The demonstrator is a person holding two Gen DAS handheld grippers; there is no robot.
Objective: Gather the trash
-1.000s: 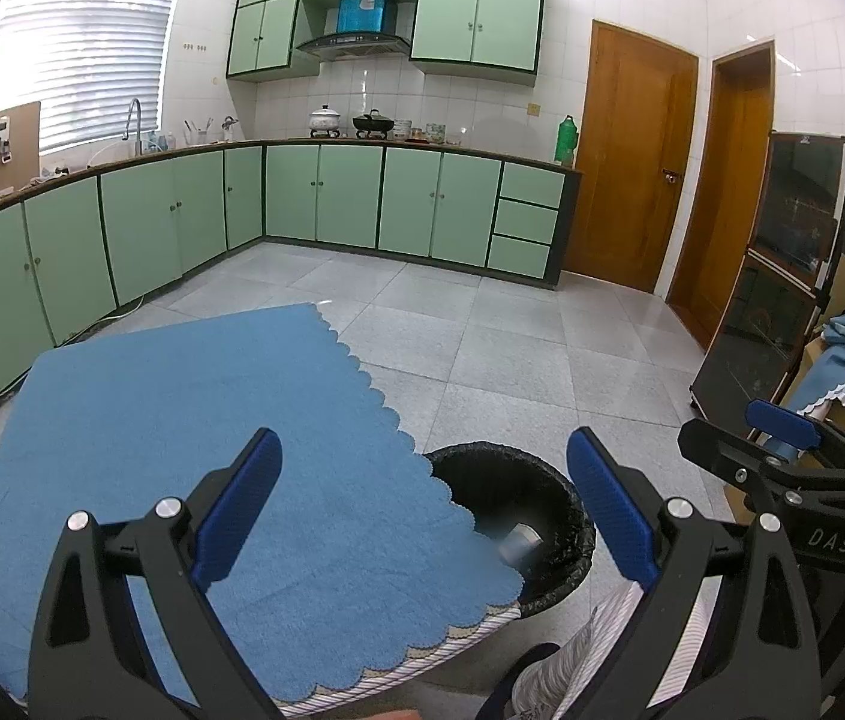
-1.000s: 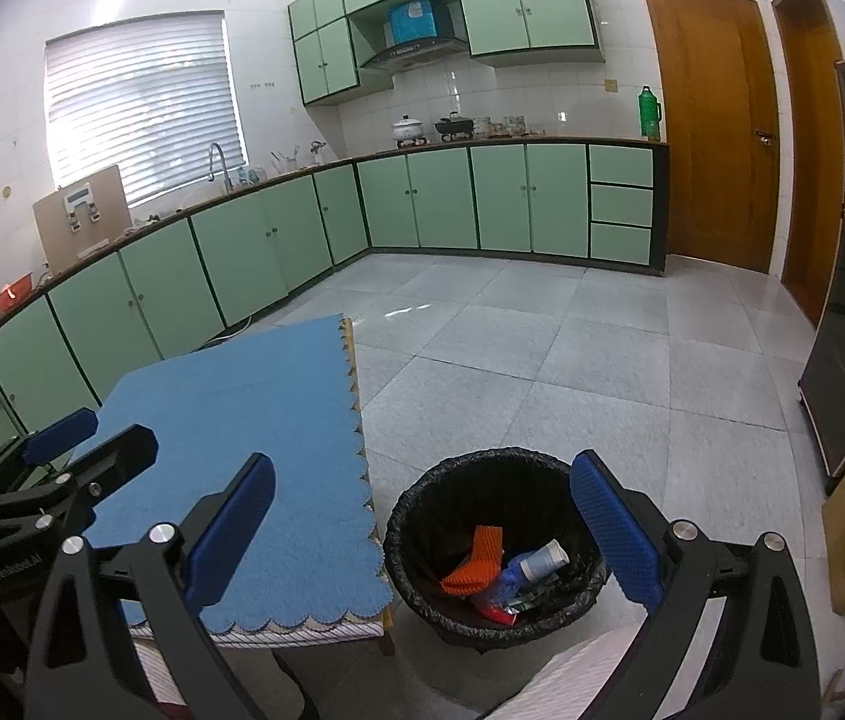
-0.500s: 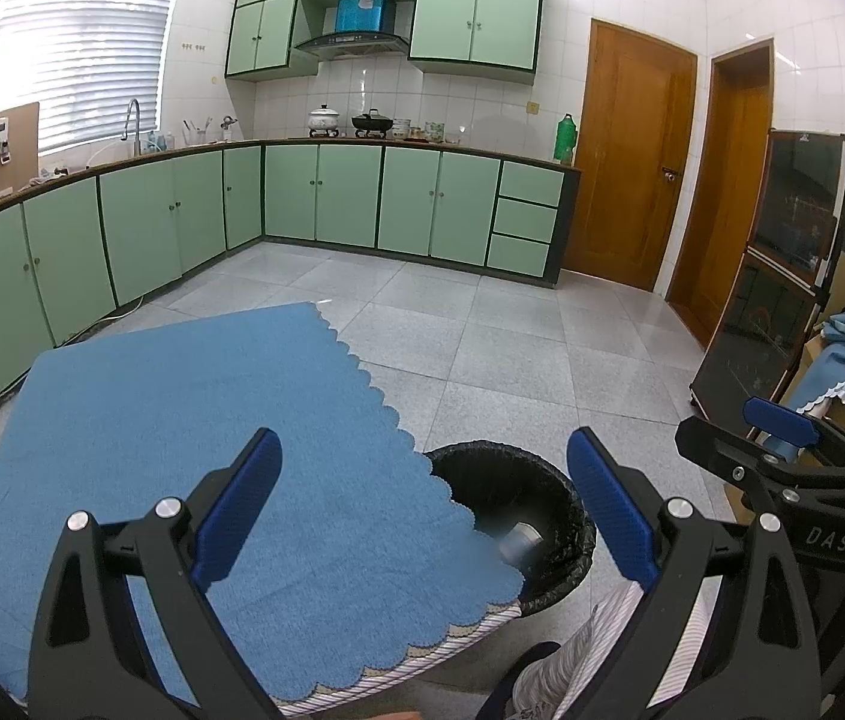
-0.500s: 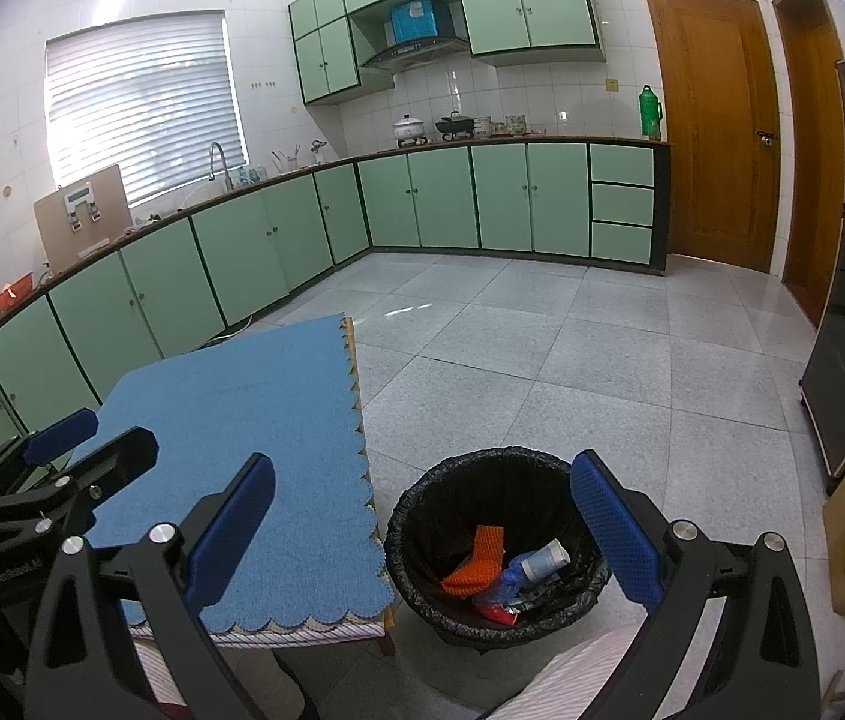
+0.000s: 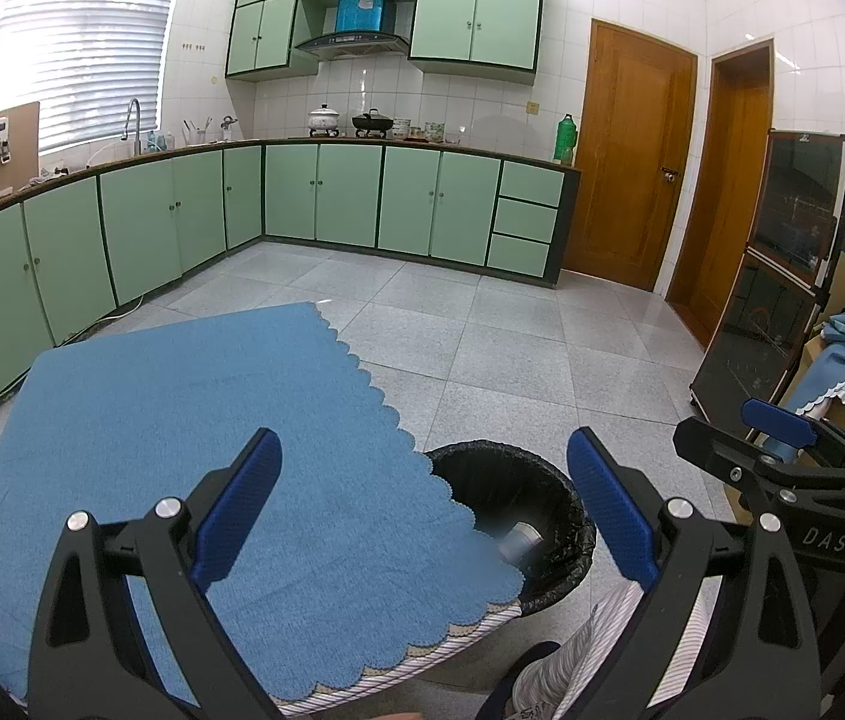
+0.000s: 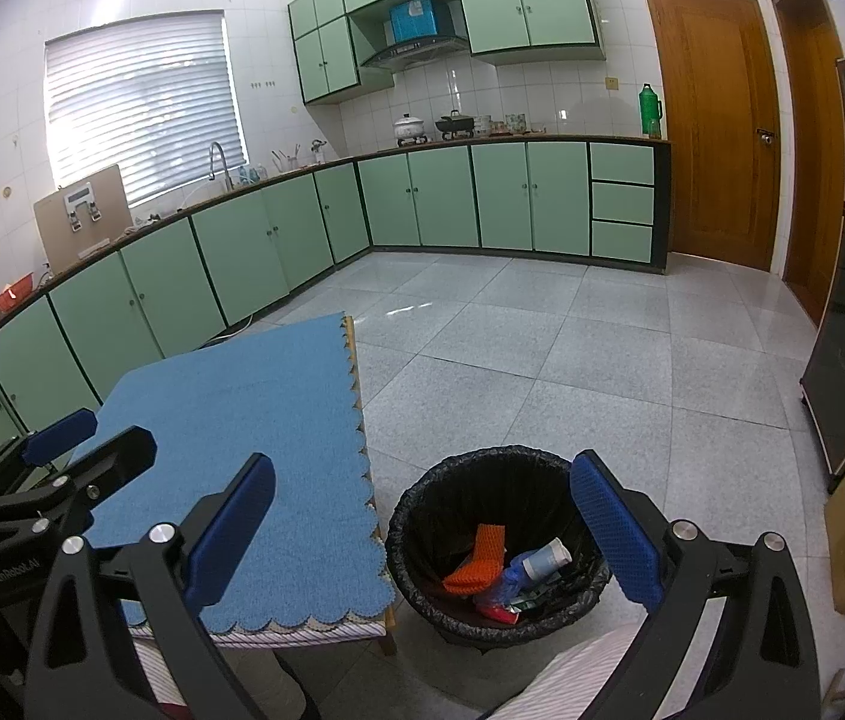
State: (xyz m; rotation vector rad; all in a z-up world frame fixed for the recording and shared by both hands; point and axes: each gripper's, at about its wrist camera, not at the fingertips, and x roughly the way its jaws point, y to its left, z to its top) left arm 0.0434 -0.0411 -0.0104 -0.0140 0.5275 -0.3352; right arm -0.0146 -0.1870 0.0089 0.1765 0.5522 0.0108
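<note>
Apparently the collecting is all but done. In the right wrist view the bin [image 6: 500, 546], lined with a black bag, sits at lower centre of the frame and already holds the trash: an orange wrapper [image 6: 479, 561], a blue bottle with a white cap [image 6: 536, 564] and some red and dark scraps beneath them that are too jumbled to name. The blue cloth [image 5: 182, 438] covering the table at lower left shows no litter on it in either view, and the grey floor tiles look bare too, though the near edge of the table is hidden behind the tools. The left gripper [image 5: 422, 504] is spread wide and carries nothing; the right gripper [image 6: 422, 531] is likewise released and empty, framing the bin. I judge nothing visible is left to pick up.
</note>
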